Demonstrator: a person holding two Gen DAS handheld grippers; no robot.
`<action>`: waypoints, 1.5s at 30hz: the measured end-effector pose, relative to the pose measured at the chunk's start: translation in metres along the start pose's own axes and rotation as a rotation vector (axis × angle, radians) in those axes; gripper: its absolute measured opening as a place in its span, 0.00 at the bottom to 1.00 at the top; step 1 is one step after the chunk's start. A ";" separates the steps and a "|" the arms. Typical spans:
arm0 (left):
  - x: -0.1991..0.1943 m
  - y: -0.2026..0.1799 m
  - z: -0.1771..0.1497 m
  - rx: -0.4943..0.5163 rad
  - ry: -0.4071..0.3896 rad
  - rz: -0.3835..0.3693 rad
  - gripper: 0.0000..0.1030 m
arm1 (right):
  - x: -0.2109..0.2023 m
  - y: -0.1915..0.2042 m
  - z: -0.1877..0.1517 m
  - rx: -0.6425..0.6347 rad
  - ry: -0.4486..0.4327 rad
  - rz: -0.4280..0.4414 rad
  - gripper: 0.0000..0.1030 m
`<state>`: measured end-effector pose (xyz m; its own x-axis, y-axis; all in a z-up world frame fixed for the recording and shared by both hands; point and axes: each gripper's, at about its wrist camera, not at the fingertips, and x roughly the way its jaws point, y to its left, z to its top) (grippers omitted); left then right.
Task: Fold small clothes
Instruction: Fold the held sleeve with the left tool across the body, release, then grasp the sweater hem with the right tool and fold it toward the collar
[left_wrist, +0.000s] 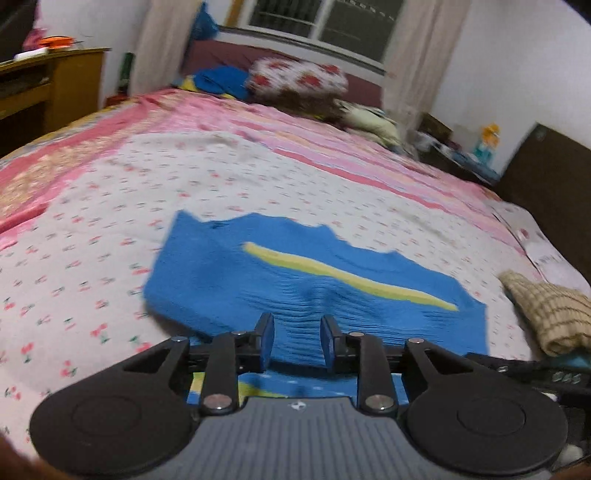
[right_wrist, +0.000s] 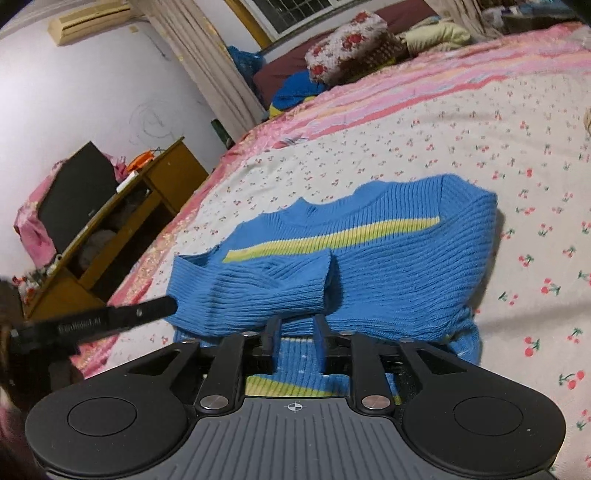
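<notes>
A small blue ribbed sweater (right_wrist: 388, 258) with a yellow-green stripe lies on the floral bedsheet, one sleeve folded across its front. It also shows in the left wrist view (left_wrist: 258, 280). My left gripper (left_wrist: 297, 332) is open, its jaws straddling the sweater's near edge with knit between them. My right gripper (right_wrist: 297, 328) is open over the sweater's hem, cloth between its fingers. The left gripper's finger (right_wrist: 110, 317) reaches in from the left toward the folded sleeve.
The bed (left_wrist: 110, 206) has a cherry-print sheet and pink striped cover. A beige checked cloth (left_wrist: 550, 310) lies at the right. Pillows and blue clothes (left_wrist: 221, 79) sit at the bed's far end. A wooden desk (right_wrist: 140, 206) stands beside the bed.
</notes>
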<state>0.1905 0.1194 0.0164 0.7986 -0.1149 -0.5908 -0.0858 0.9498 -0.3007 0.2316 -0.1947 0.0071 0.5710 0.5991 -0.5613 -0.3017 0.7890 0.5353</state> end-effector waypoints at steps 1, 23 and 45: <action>0.001 0.003 -0.004 -0.002 -0.011 0.009 0.32 | 0.001 -0.001 0.001 0.018 -0.001 0.003 0.24; -0.003 0.043 -0.013 -0.044 -0.097 -0.007 0.43 | 0.055 0.013 0.028 0.178 0.023 -0.039 0.01; 0.000 0.040 -0.014 -0.046 -0.093 -0.012 0.48 | 0.041 -0.012 0.020 0.241 0.015 -0.042 0.35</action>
<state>0.1787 0.1537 -0.0060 0.8513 -0.0969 -0.5157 -0.1013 0.9340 -0.3427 0.2739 -0.1820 -0.0100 0.5669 0.5697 -0.5950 -0.0855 0.7591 0.6453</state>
